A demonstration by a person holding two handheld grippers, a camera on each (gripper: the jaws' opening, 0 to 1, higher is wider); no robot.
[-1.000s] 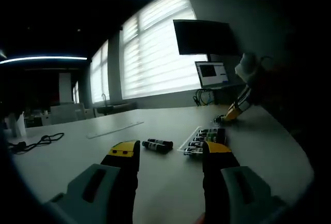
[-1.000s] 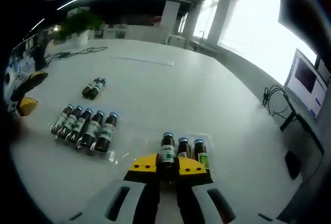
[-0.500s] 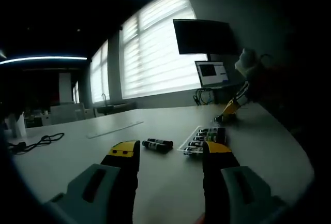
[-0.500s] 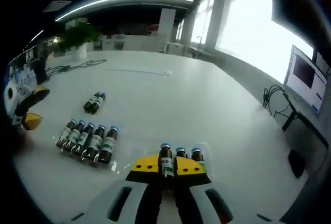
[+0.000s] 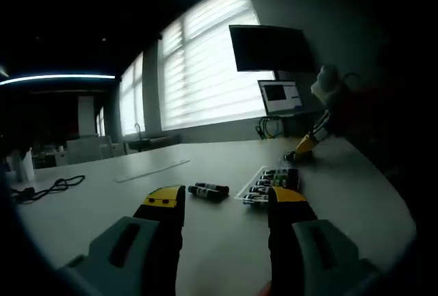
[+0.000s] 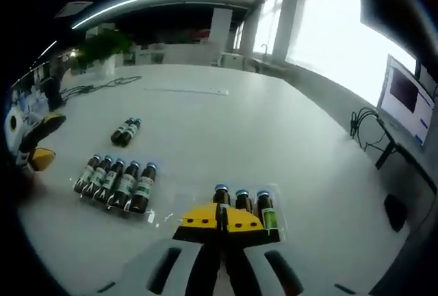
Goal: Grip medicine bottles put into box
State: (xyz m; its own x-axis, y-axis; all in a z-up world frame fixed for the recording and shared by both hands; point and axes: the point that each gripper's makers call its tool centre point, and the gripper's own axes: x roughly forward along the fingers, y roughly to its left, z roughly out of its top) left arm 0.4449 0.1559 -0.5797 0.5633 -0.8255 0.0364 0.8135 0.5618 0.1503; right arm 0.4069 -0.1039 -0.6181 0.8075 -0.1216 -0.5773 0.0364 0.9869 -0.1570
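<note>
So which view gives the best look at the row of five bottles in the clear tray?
The right gripper view: the row of five bottles is seen from above, each one separate. In the left gripper view the same row lies low and far, partly behind the left gripper.

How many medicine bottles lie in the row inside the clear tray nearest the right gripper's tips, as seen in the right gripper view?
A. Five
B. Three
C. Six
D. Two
B. Three blue-capped bottles lie side by side in the clear tray just beyond the right gripper; the row of five sits further left, and a loose pair lies beyond it.
</note>
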